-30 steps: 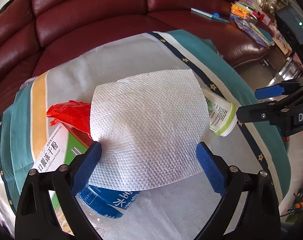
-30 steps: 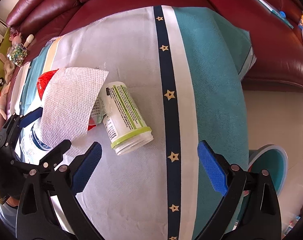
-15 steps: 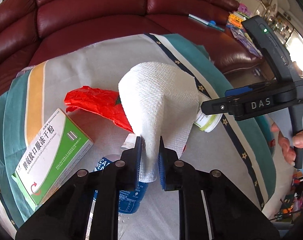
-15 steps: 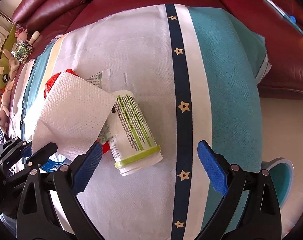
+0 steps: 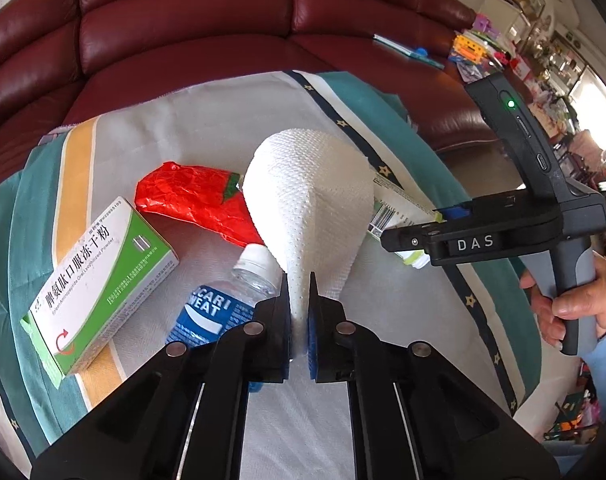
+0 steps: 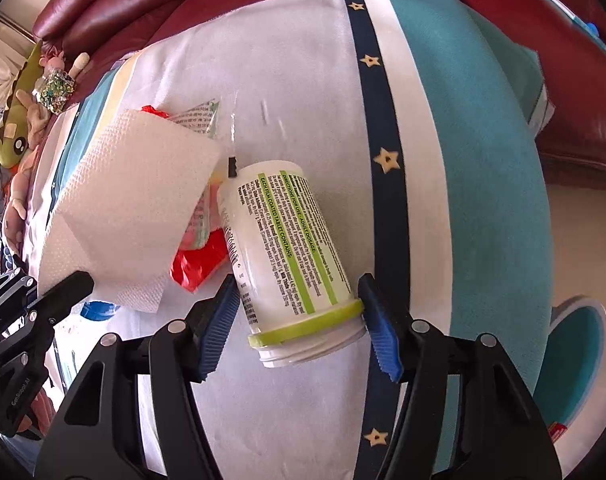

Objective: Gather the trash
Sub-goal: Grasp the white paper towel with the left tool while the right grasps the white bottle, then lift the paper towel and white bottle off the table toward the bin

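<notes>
My left gripper [image 5: 299, 280] is shut on the lower edge of a white paper towel [image 5: 315, 200], which hangs lifted above the striped cloth [image 5: 207, 120]. The same towel [image 6: 131, 208] shows at the left of the right wrist view. A white pill bottle with a green band [image 6: 287, 240] lies on its side on the cloth. My right gripper [image 6: 297, 292] straddles its open end and its jaws are closing. The right pad is at the green band, and a small gap remains at the left pad. From the left wrist view, the right gripper [image 5: 415, 228] hides most of the bottle [image 5: 395, 208].
A red wrapper [image 5: 195, 200], a green and white medicine box [image 5: 103, 272] and a blue-labelled water bottle [image 5: 219, 304] lie on the cloth by the towel. A red leather sofa [image 5: 183, 20] stands behind. A teal bin [image 6: 575, 360] sits on the floor at right.
My left gripper has closed on the towel and raised it, uncovering the water bottle and the box. My right gripper has dropped over the pill bottle and its jaws have narrowed around it.
</notes>
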The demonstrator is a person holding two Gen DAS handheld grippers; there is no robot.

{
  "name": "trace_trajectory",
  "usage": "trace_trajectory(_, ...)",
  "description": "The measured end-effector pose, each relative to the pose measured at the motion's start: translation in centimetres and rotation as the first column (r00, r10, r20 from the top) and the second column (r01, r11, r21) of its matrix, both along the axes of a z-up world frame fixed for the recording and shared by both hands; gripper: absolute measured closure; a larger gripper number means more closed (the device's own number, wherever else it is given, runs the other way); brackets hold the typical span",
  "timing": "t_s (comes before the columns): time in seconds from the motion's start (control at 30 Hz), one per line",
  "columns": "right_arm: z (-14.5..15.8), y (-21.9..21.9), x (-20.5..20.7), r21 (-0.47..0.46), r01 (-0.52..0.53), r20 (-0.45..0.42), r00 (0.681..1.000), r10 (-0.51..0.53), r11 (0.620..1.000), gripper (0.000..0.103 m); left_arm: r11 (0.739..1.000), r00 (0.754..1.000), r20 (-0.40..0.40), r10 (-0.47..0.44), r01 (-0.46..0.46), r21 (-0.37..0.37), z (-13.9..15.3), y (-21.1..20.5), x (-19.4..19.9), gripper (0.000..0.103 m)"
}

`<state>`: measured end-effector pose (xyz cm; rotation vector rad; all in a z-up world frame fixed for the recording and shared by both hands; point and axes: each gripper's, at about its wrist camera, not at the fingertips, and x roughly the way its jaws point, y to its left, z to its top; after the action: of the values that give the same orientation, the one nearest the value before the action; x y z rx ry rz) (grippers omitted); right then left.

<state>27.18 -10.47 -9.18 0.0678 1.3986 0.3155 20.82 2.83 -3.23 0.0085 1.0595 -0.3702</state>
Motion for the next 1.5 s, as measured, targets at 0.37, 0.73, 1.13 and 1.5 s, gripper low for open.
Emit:
trace_trajectory(0.37,-0.3,-4.6,-8.0,0.014,0.042,-0.04,0.998,-0.042,0.999,0.044,0.993,0.99,-0.079,-0.118,0.115,-0.031,-1.5,-4.4,-6.2,0.097)
trace_trajectory(0.73,-1.1,-6.1,-11.9,-0.004,0.047,-0.049,0.998,-0.047,0.999,0.045,0.996,0.984,-0.148,-0.094,0.092,-0.019,-5.3,-6.4,-6.5,0.065)
trace_trajectory(1.13,-0.7,-5.2,-10.6,-0.05,0.051,0.034,0.998,-0.049,0.997,0.048,0.996,0.989,-0.12,-0.081,0.077,-0.032,-6.0,-7.6,-5.2,0.076)
trace_trajectory(1.5,1.9,-6.5,-14.1,0.006,0.072,0.065,0.995,-0.072,0.997,0.05,0.999,1.0,-0.021,0.012,-0.013,-0.037,-1.6,-4.0,-8.6,0.099)
